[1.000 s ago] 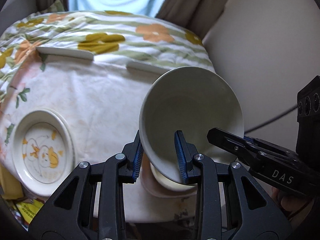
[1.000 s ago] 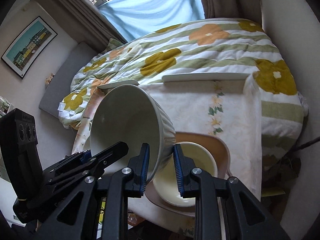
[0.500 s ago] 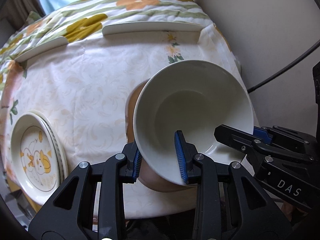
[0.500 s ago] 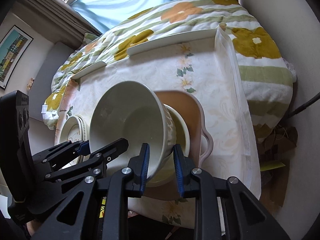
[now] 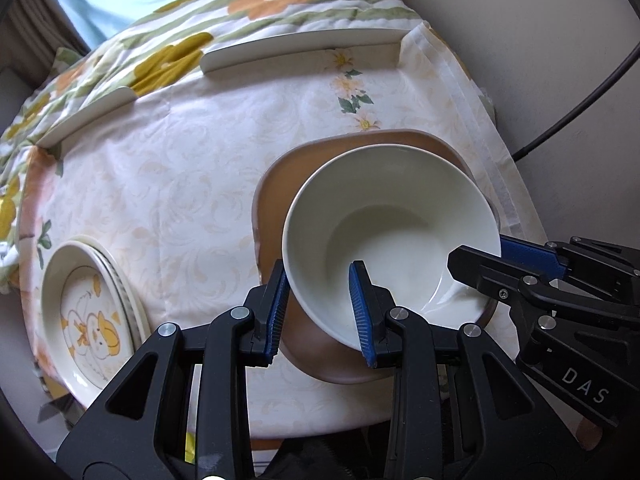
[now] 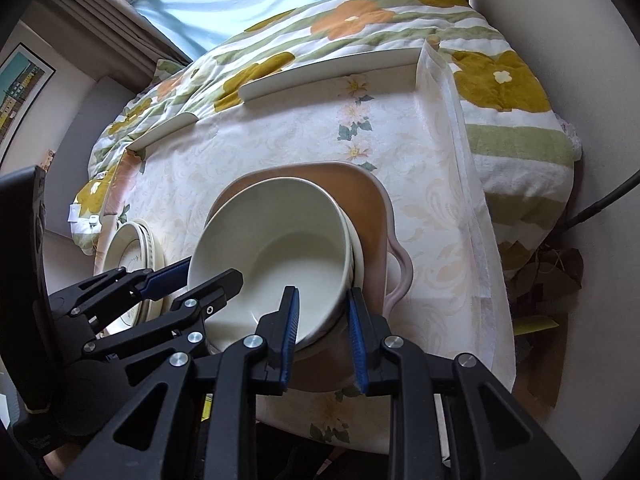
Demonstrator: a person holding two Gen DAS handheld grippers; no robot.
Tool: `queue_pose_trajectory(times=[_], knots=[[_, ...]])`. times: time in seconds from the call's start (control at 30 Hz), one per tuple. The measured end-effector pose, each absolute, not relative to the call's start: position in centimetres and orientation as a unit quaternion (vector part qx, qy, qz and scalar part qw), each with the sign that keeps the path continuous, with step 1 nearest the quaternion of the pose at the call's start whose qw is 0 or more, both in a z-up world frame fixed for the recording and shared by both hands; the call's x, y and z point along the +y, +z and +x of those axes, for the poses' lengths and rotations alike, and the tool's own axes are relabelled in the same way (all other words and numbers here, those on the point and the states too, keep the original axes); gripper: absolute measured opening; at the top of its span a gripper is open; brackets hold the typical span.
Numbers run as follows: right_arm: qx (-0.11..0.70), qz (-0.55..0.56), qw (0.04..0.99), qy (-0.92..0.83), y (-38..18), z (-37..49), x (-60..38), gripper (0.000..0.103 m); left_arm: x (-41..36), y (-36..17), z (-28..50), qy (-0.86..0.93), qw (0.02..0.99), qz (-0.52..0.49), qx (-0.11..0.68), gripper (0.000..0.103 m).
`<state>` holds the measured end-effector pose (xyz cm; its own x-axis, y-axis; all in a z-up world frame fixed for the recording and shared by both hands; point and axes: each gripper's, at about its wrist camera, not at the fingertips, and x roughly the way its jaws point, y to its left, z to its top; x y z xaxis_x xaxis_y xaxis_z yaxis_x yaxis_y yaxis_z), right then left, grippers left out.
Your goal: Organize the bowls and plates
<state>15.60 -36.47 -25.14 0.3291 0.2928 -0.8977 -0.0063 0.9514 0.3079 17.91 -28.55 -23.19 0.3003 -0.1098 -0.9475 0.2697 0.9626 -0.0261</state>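
Observation:
A large cream bowl [image 5: 392,232] rests nested in a second cream bowl [image 6: 359,252], whose rim shows only in the right wrist view. Both stand on a brown tray [image 5: 272,200] with a pinkish handle [image 6: 400,276]. My left gripper [image 5: 320,312] is shut on the large bowl's near-left rim, one pad inside and one outside. My right gripper [image 6: 323,320] is shut on the near-right rim in the same way. Each gripper shows in the other's view: the right gripper [image 5: 500,260] at the right, the left gripper [image 6: 192,280] at the left.
A stack of plates [image 5: 88,312] with a yellow cartoon print lies at the table's left edge. Two white rails [image 5: 300,50] line the far edge of the tablecloth, with a floral quilt [image 6: 348,16] behind. A wall and a black cable [image 5: 580,108] run close on the right.
The large bowl came down from a tilted hold above the tray and now sits almost level in the smaller bowl. Both grippers sank with it and kept their grip.

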Motion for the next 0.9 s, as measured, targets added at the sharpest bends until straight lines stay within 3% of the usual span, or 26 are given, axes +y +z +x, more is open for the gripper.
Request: queue_pose_trajectory(times=[0.2,0.47,0.77,0.8,0.83,0.87,0.9], knots=[[0.566,0.081,0.816,0.088,-25.0,15.1,-35.4,0.022,-28.4,-23.2,17.7,-0.122,0.805,0.065,0.577,0.027],[0.561,0.107,0.816,0.088,-24.7,14.7,-35.8,0.022,-27.7,-22.7,17.3,-0.129,0.808,0.052,0.572,0.027],[0.505,0.133,0.843,0.129,-19.1,13.8,-38.2,0.024,-23.5,-16.3,16.4,-0.119,0.868,0.018,0.481,0.031],[0.5,0.126,0.846,0.133,-18.5,13.7,-38.2,0.039,-23.2,-15.9,16.3,-0.117,0.872,0.021,0.476,0.037],[0.494,0.115,0.851,0.134,-17.9,13.6,-38.3,0.068,-23.0,-15.5,16.2,-0.114,0.873,0.027,0.473,0.062],[0.489,0.105,0.856,0.132,-17.4,13.5,-38.3,0.082,-22.7,-15.3,16.0,-0.106,0.876,0.035,0.469,0.095],[0.485,0.095,0.86,0.127,-17.1,13.3,-38.4,0.095,-22.4,-15.2,15.8,-0.1,0.88,0.04,0.463,0.102]])
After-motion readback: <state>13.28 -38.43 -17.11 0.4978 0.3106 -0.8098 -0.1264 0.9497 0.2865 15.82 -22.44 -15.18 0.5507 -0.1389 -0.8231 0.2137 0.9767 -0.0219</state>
